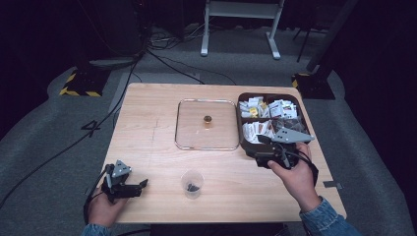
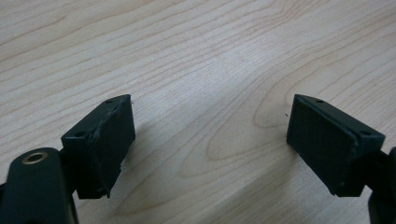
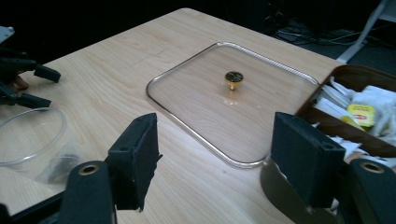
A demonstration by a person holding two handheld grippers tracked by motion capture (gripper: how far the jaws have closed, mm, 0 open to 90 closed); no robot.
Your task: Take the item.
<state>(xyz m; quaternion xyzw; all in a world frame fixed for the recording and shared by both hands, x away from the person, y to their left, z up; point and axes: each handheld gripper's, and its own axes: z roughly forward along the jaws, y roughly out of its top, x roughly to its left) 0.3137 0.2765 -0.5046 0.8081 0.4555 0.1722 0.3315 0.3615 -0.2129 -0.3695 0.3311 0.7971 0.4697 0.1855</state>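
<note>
A flat, square, clear glass lid with rounded corners, a bright metal rim and a small gold knob at its centre (image 1: 207, 124) (image 3: 232, 100) lies on the pale wooden table (image 1: 152, 147) (image 3: 116, 60) (image 2: 196, 56), just ahead of and to the left of the right gripper (image 1: 269, 147) (image 3: 224, 163); the wood grain shows straight through it, and the knob throws a faint reflection on the glass. Touching or almost touching the lid's right edge is a dark brown rectangular tray with compartments (image 1: 244, 142) (image 3: 348, 74), packed with small white paper sachets, some marked yellow or red. The right gripper hangs over the near left corner of that tray, held in the person's right hand (image 1: 295, 177), its jaws spread wide with nothing between them, the lid's near corner framed in the gap in the right gripper view. Nearer the person, well to the left of the right gripper and between the two grippers, stands a small clear plastic cup with something dark in its bottom (image 1: 192, 183) (image 3: 32, 144); what that dark matter is cannot be made out. The left gripper (image 1: 135, 187) (image 2: 210, 140) sits low over bare wood near the table's front left corner, just to the left of the cup, held in the person's left hand (image 1: 104, 209); its jaws too stand well apart and empty. A black cable (image 1: 59, 152) trails across the grey floor beyond the table's left side.
</note>
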